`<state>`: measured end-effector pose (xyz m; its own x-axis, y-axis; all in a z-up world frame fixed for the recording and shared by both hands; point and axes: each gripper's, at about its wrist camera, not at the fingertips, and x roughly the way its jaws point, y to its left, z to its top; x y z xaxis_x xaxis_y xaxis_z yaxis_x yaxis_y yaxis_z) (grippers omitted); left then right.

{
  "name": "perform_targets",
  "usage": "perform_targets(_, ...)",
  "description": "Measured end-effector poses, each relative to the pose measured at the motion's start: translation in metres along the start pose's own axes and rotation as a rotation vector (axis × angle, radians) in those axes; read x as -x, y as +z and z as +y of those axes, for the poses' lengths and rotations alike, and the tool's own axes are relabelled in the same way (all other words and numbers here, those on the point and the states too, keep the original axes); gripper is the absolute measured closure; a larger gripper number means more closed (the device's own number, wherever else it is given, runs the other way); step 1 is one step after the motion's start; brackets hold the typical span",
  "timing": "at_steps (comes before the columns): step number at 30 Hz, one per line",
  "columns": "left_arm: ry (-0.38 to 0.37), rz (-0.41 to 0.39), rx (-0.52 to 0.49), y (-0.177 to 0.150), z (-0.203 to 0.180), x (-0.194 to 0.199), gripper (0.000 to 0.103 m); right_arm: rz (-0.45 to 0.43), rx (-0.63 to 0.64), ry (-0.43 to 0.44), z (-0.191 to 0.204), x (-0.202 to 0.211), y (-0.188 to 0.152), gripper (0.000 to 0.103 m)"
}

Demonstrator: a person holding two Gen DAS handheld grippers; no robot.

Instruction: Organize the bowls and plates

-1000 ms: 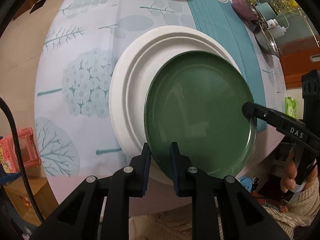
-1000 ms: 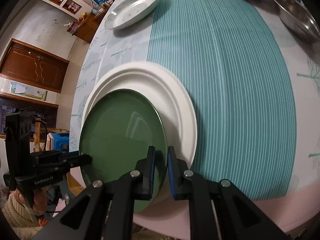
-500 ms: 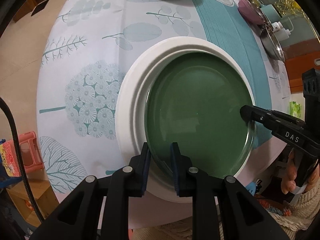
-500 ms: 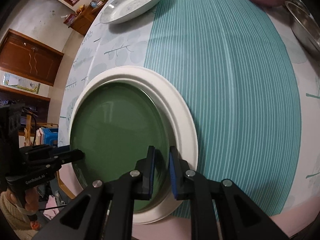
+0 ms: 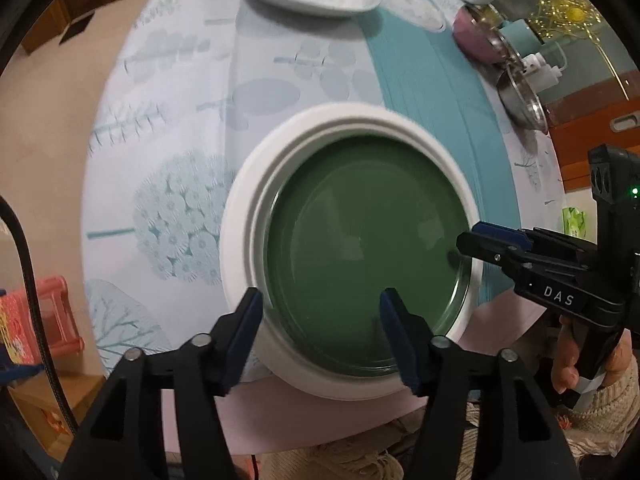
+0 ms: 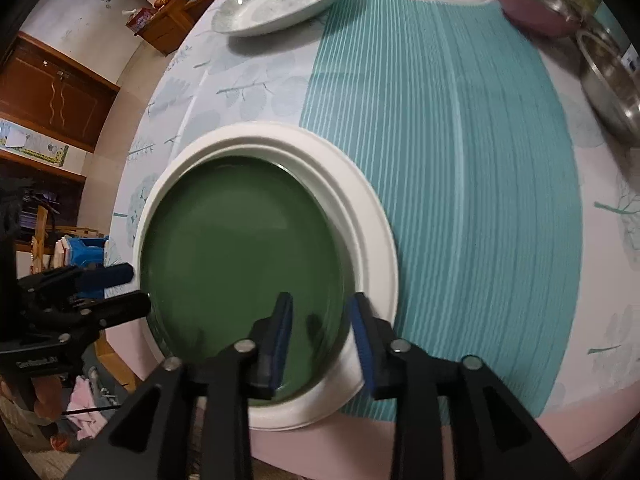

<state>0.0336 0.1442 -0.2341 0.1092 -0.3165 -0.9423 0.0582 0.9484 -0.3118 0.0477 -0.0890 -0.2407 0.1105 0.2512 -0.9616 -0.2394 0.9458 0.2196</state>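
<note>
The left gripper (image 5: 320, 312) and right gripper (image 6: 320, 320) are seen with jaws opening, parted over the near rim of the green plate (image 5: 368, 248), nothing gripped. The green plate is nested inside a white plate (image 5: 240, 240) near the table (image 5: 172, 128) edge. An empty pale dish (image 6: 280, 0) is set farther back.

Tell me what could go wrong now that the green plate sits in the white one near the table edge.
1. The white plate overhangs the table's near edge; a knock while withdrawing could tip the stack off.
2. Both grippers' jaws are opening but still straddle the green plate rim: left gripper, right gripper. Lifting at an angle could snag and drag it.
3. Green plate may slide on the glossy white one.
</note>
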Motion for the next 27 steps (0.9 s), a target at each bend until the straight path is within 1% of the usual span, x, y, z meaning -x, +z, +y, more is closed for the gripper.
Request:
perform_targets(1,0.006,-0.014,-0.006,0.0,-0.002,0.004,0.037,-0.005,0.002,-0.006,0.001,0.002,0.0,0.068)
perform_targets(5,-0.003,-0.039,-0.005,0.001,-0.003,0.017,0.035,-0.019,0.003,-0.011,0.002,0.01,-0.002,0.067)
perform_targets(9,-0.022,-0.044,0.004,-0.002,-0.005,0.023,0.034,-0.025,0.002,-0.002,0.005,0.016,-0.007,0.066)
perform_targets(17,0.005,-0.058,-0.024,-0.011,-0.009,0.034,0.032,-0.034,0.001,0.003,0.013,0.026,-0.017,0.066)
perform_targets(20,0.019,-0.062,-0.026,-0.014,-0.009,0.039,0.029,-0.036,0.0,-0.003,0.015,0.03,-0.02,0.066)
perform_targets(27,-0.004,-0.055,-0.005,-0.013,-0.004,0.039,0.029,-0.018,-0.022,-0.028,0.014,0.031,-0.024,0.066)
